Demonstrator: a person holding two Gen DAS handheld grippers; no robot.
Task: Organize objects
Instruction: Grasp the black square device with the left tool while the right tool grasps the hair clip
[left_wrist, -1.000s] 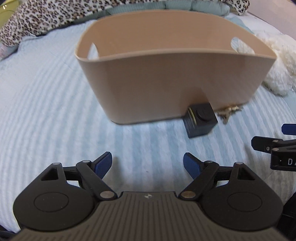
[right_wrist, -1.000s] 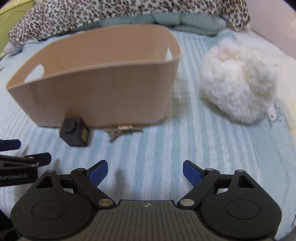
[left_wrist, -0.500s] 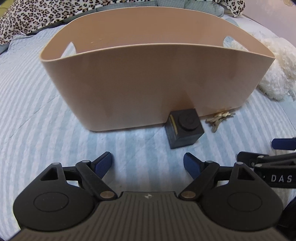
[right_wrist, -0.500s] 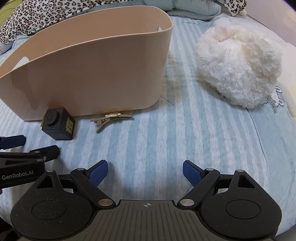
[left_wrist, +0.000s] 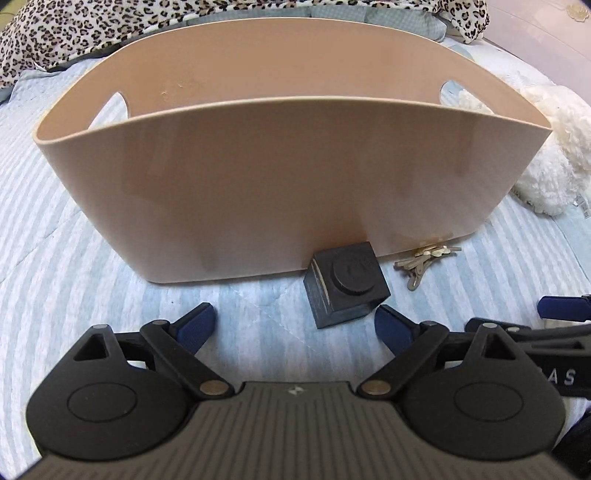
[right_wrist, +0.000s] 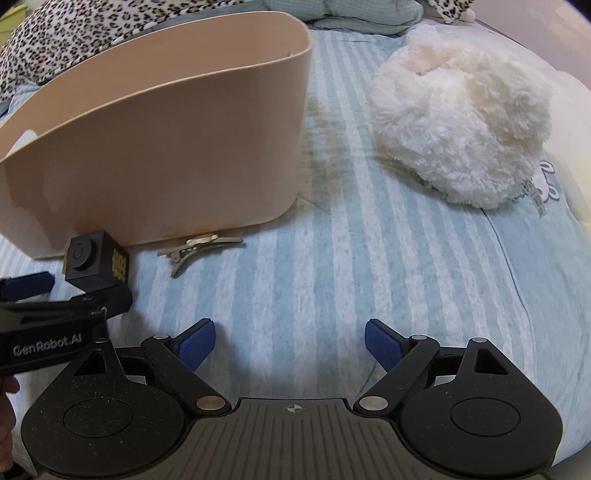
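A beige plastic basket (left_wrist: 258, 192) with handle cut-outs stands on the striped blue bedspread; it also shows in the right wrist view (right_wrist: 155, 162). A small black cube (left_wrist: 347, 282) with a round button lies against its front wall, seen too in the right wrist view (right_wrist: 96, 260). A beige hair clip (left_wrist: 424, 258) lies just right of the cube, also in the right wrist view (right_wrist: 195, 247). A white fluffy plush (right_wrist: 461, 125) sits to the right. My left gripper (left_wrist: 295, 325) is open, the cube just ahead of its right finger. My right gripper (right_wrist: 290, 341) is open and empty over bare bedspread.
A leopard-print blanket (left_wrist: 74, 33) and a pale blue pillow (right_wrist: 351, 14) lie behind the basket. The plush edge shows at the right of the left wrist view (left_wrist: 550, 155). The bedspread (right_wrist: 369, 266) between clip and plush is flat.
Both grippers have moved forward toward the basket. The cube now sits close to my left gripper's right finger. The jaws have stayed open.
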